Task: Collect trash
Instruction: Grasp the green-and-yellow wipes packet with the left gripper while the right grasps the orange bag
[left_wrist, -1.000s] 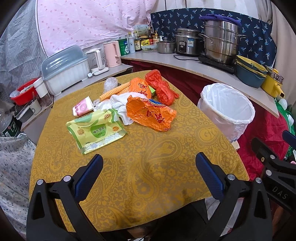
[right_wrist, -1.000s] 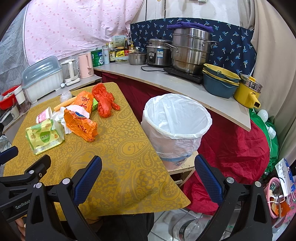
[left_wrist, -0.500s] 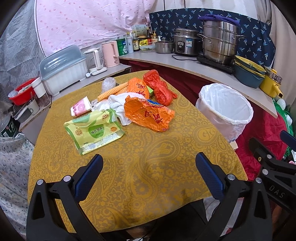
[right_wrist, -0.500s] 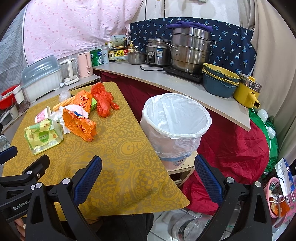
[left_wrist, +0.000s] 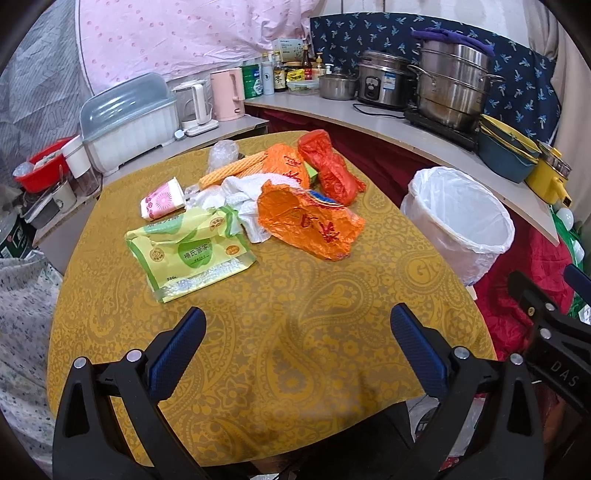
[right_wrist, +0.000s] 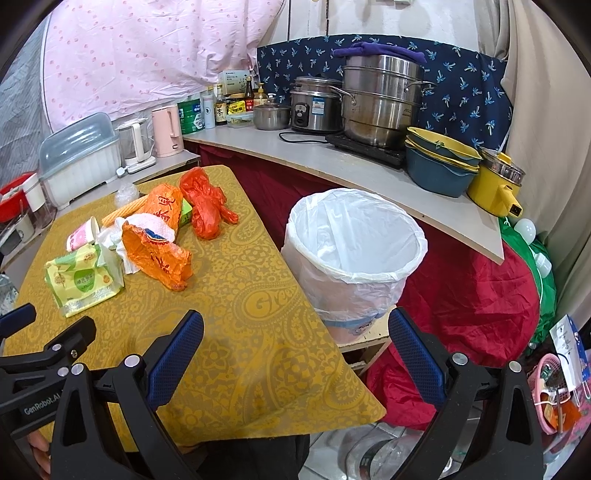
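A pile of trash lies on the yellow-patterned table (left_wrist: 280, 332): a green-yellow wipes packet (left_wrist: 188, 253), an orange plastic bag (left_wrist: 310, 225), a red bag (left_wrist: 328, 168), white tissue (left_wrist: 240, 195), a pink paper cup (left_wrist: 162, 197) and an orange corrugated roll (left_wrist: 232, 170). A white-lined trash bin (left_wrist: 461, 221) stands to the right of the table, also in the right wrist view (right_wrist: 354, 251). My left gripper (left_wrist: 297, 343) is open and empty over the table's near part. My right gripper (right_wrist: 295, 343) is open and empty above the table's right edge, near the bin.
A counter (right_wrist: 369, 170) behind holds steel pots (right_wrist: 380, 99), a rice cooker, stacked bowls (right_wrist: 439, 158), a yellow pot, bottles and kettles. A lidded dish rack (left_wrist: 129, 122) stands at the left. Red cloth (right_wrist: 472, 295) hangs under the counter.
Both grippers have drifted slightly; the trash pile and bin sit marginally further left in view. Both grippers stay open and empty.
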